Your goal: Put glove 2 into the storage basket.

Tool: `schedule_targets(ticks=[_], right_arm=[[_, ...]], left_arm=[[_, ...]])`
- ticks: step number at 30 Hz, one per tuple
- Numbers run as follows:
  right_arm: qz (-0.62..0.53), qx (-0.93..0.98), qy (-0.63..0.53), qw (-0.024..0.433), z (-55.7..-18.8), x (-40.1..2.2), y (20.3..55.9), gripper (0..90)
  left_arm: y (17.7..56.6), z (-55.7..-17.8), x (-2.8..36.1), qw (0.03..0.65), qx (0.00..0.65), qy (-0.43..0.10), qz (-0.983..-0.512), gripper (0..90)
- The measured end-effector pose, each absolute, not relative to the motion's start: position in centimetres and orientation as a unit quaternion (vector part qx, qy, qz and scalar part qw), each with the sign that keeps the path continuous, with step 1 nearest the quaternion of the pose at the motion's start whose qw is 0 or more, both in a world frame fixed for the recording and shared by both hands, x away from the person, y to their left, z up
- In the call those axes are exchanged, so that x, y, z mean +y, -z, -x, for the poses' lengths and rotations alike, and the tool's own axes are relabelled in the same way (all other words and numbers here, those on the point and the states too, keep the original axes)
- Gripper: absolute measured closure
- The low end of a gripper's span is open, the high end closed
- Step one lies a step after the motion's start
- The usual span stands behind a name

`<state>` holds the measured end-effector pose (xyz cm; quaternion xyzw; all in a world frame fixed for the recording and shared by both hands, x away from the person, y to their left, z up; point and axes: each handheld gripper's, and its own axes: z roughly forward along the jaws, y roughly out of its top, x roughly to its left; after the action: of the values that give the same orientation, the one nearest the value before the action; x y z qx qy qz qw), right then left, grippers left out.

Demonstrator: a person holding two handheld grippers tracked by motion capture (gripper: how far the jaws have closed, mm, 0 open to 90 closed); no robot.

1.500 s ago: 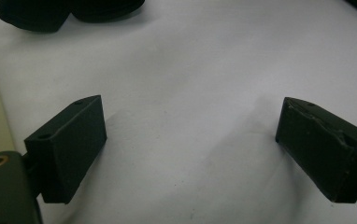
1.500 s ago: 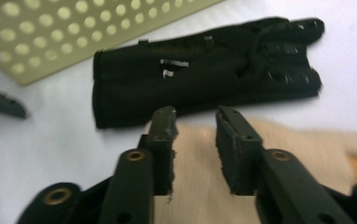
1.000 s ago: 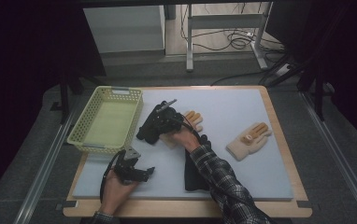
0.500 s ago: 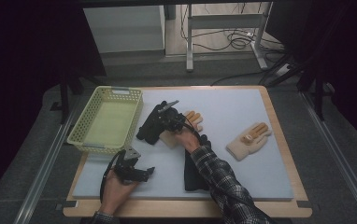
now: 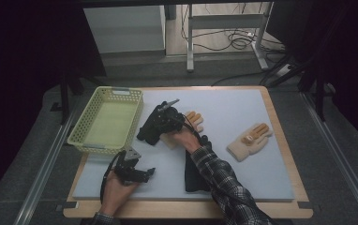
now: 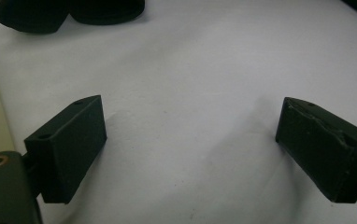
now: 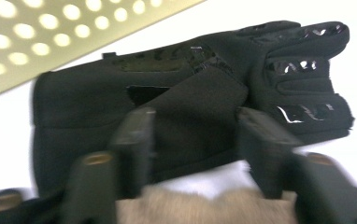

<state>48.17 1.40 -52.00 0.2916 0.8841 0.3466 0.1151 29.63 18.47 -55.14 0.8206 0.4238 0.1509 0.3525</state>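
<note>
Basket (image 5: 109,123): pale yellow-green plastic, perforated walls, rectangular, at the mat's far-left corner; holds nothing.

Mat (image 5: 224,101): light grey, smooth, matte, lying on a wood-edged table (image 5: 280,140).

Black glove (image 5: 152,127) just right of the basket, mid-mat; soft knit with glossy grip patches on the fingers in the right gripper view (image 7: 190,98). A tan glove (image 5: 193,123) lies partly under it, fuzzy cuff showing at the bottom of the right gripper view (image 7: 186,205).

Second tan glove (image 5: 248,141) toward the right edge, palm up, orange finger patches. Another dark glove (image 5: 193,173) flat near the front edge, partly under the plaid sleeve (image 5: 224,185).

Right gripper (image 7: 195,140): jaws partly open, straddling a raised fold of the black glove; whether they pinch it I cannot tell, frame blurred.

Left gripper (image 6: 190,154): jaws wide apart over bare mat, holding nothing, near the front-left corner (image 5: 135,172).

Versus the earlier frames: layout unchanged, both grippers in nearly the same spots.
</note>
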Motion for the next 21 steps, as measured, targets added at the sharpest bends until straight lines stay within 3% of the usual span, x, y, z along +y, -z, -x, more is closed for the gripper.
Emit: schedule_targets(ticks=[2,4,5,7,10,14,21], right_arm=[[-0.293,0.889,-0.335,0.109,-48.6,1.8,52.8,32.1],[-0.291,0.89,-0.334,0.111,-48.5,1.9,52.8,33.0],[-0.286,0.895,-0.317,0.129,-48.4,2.1,52.8,44.3],[-0.285,0.896,-0.313,0.132,-48.4,2.1,52.7,49.5],[-0.281,0.901,-0.298,0.146,-48.4,2.3,52.4,82.7],[-0.273,0.902,-0.296,0.155,-48.0,2.6,52.5,87.3],[-0.287,0.887,-0.342,0.123,-48.3,1.1,51.5,87.8]], left_arm=[[55.2,-29.6,18.5,0.353,0.424,-0.152,-0.82,8.7],[55.2,-29.6,18.5,0.353,0.424,-0.151,-0.82,8.7],[55.2,-29.6,18.5,0.353,0.424,-0.151,-0.82,8.7],[55.2,-29.6,18.5,0.353,0.424,-0.152,-0.82,8.7],[55.2,-29.6,18.5,0.353,0.424,-0.152,-0.82,8.7],[55.2,-29.6,18.5,0.352,0.424,-0.152,-0.821,8.7],[55.2,-29.6,18.5,0.353,0.424,-0.151,-0.82,8.7]])
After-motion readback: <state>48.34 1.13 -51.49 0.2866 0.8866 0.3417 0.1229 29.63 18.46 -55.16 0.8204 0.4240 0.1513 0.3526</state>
